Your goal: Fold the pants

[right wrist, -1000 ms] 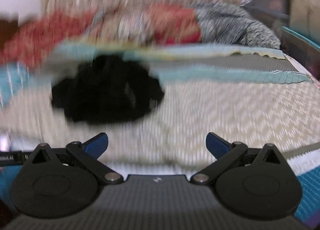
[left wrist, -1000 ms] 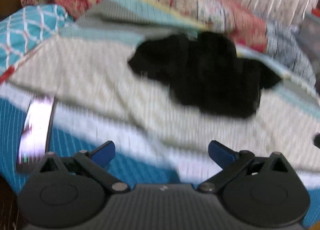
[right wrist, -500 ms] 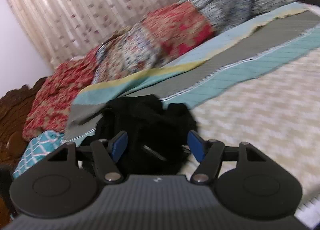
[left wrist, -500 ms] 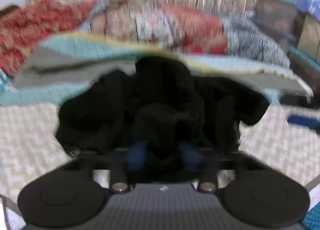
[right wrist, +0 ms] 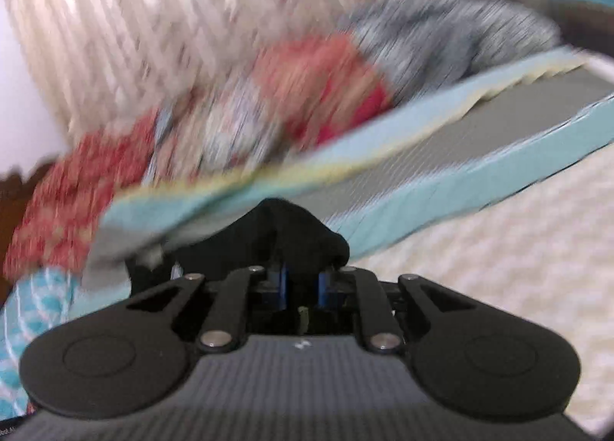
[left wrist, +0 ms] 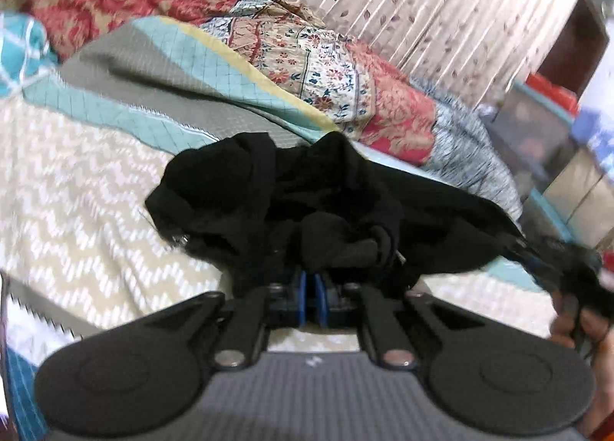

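Your left gripper (left wrist: 312,289) has its blue pads squeezed almost together on a bunched fold of the black pants (left wrist: 291,207), which lie crumpled on the zigzag-patterned bedspread (left wrist: 76,188), just in front of its teal and grey border. Your right gripper (right wrist: 302,280) has just been closing; its pads stand a little apart with a peak of the pants' cloth (right wrist: 286,236) pinched between them. From the left wrist view, that right gripper (left wrist: 537,253) shows blurred at the pants' right end, with your right hand (left wrist: 587,326) behind it.
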`<state>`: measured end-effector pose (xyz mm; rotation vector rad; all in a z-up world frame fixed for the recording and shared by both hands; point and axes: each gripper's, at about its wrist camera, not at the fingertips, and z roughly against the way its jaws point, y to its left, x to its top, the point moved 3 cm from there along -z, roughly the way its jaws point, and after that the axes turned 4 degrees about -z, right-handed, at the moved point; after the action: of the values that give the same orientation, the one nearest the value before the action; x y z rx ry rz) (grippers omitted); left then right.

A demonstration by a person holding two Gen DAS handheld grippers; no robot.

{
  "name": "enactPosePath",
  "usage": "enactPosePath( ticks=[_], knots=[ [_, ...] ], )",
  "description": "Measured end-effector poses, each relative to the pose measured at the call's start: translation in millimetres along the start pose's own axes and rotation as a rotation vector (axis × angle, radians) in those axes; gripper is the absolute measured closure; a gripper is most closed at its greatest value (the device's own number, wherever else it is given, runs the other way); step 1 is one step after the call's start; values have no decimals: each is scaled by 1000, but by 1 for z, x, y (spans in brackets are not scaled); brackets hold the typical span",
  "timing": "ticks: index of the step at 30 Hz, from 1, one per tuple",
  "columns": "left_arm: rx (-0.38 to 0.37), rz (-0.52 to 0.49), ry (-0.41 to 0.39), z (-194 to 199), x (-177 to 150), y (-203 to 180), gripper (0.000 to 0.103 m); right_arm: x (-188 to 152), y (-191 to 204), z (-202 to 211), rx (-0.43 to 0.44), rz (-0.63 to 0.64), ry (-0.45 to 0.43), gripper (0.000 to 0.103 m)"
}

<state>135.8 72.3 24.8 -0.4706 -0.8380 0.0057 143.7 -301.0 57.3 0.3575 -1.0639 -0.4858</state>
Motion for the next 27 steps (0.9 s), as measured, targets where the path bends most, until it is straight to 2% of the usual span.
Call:
enactPosePath(
  ticks=[3, 6, 8, 11, 16, 20, 27],
  knots=[
    [-18, 12, 18, 10, -4, -6, 97, 17, -29, 55, -82, -10, -117, 87],
    [51, -60, 48, 3, -9, -18, 97, 20, -59, 89, -186, -18, -174, 87],
    [92, -90, 84, -8, -12, -25, 97, 14, -77, 96, -242, -34, -149, 86],
    [146, -144, 112, -23, -21, -35, 97, -2, -95, 100, -275, -60, -80, 86],
    [223, -223, 124, -35, -29, -47, 97, -24, -88, 94, -304, -17, -15, 86],
    [261, -255, 132, -41, -31, -49, 97, -23, -78, 79, -308, 40, -22, 85],
    [285, -268, 149, -50, -32, -46, 97, -21, -83, 66, -314, 40, -14, 85]
  ],
)
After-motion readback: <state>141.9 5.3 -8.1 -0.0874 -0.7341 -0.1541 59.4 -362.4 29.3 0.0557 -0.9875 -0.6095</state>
